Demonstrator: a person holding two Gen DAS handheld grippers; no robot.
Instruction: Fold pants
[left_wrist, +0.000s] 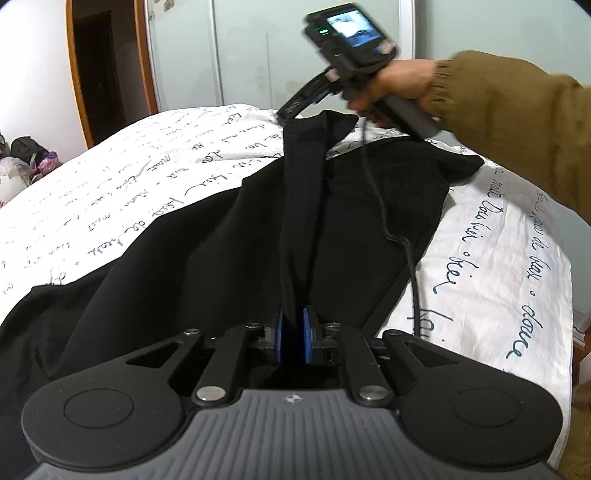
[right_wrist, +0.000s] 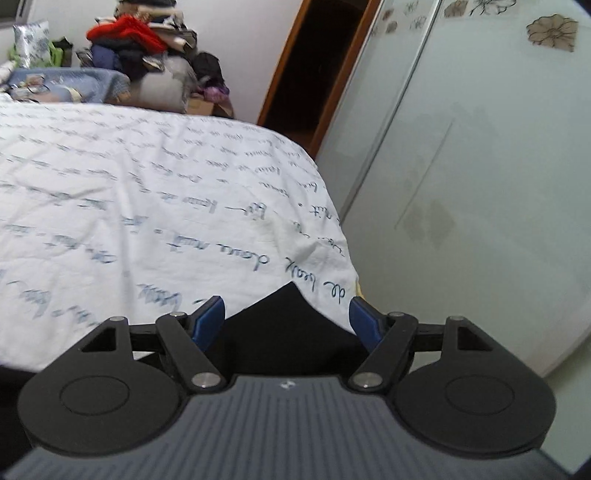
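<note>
White sheet (right_wrist: 147, 206) lies bare leftward; its edge meets the wardrobe (right_wrist: 461, 184). My left gripper (left_wrist: 294, 338) pinches the pants (left_wrist: 221, 236); my right gripper (right_wrist: 286, 321) gapes, gripping nothing.

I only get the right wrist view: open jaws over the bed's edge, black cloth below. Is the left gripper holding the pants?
Observer: Yes. The left gripper is shut on a raised fold of the black pants.
Operator: Where does that fold lead?
Observer: It rises as a strip towards the right gripper, whose tips are close by its far end; contact is too blurred to tell.
Operator: Anything trailing from that gripper?
Observer: A black cable hangs from its handle across the pants, which lie on the printed bedsheet.
</note>
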